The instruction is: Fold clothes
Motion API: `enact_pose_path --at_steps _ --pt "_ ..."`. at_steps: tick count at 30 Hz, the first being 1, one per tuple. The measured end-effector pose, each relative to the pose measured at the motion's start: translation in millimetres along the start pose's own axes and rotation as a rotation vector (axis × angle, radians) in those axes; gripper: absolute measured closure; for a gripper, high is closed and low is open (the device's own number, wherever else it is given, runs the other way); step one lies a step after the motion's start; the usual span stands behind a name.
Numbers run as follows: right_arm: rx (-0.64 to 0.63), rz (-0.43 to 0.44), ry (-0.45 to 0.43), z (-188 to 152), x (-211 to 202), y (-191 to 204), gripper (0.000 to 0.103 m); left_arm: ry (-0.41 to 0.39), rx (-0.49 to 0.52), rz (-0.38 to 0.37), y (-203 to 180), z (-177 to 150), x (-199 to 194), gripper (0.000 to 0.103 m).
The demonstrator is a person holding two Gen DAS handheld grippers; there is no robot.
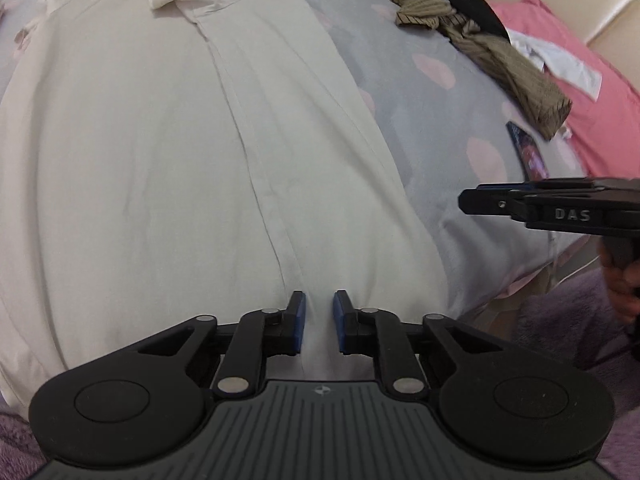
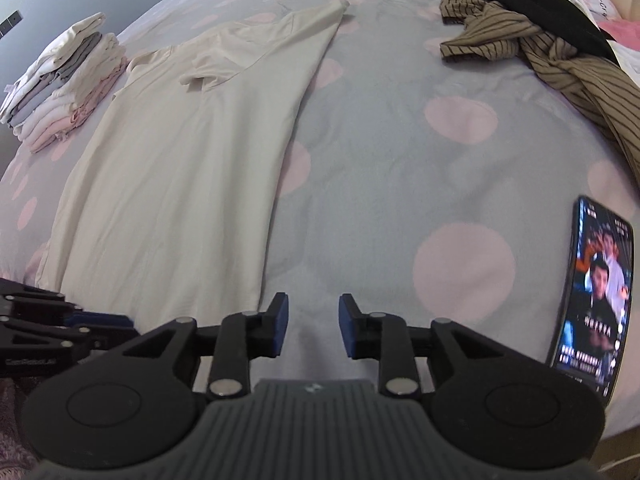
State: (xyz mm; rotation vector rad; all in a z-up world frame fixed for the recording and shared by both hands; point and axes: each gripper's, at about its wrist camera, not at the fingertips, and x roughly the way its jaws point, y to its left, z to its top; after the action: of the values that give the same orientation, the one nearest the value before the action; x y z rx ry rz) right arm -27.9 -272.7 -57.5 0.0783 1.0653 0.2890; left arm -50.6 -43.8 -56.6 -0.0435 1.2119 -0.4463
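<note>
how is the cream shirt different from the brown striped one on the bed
The cream shirt is plain, while the brown striped shirt has thin dark stripes. The cream shirt lies spread flat with its sides folded in; the brown striped shirt is crumpled and twisted. The cream shirt has nothing on it, but the brown striped shirt has a black garment lying across it. Both rest on the spotted bedsheet, not yet on the folded stack.

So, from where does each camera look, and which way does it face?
Left wrist: on the left hand-held gripper, facing down at the cream garment on the bed; its own fingers show, also the right hand-held gripper and a hand.
Right wrist: on the right hand-held gripper, facing down over bare bedsheet beside the phone; the folded stack lies far left.
Shared: garment, striped clothes, phone.
</note>
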Motion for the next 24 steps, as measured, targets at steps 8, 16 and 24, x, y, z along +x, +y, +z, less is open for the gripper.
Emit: enact_pose_path --at_steps 8,16,24 --pt "-0.04 -0.019 0.023 -15.3 1.6 5.1 0.07 -0.058 -0.032 0.013 5.5 -12.6 -20.3 0.103" --pt "-0.074 0.003 0.053 -18.6 4.5 12.1 0.068 -0.025 -0.236 0.005 43.7 -23.8 -21.2 0.103" --pt "-0.097 0.021 0.099 -27.8 6.1 16.1 0.068 0.057 -0.108 0.009 14.9 -41.1 -19.1 0.079"
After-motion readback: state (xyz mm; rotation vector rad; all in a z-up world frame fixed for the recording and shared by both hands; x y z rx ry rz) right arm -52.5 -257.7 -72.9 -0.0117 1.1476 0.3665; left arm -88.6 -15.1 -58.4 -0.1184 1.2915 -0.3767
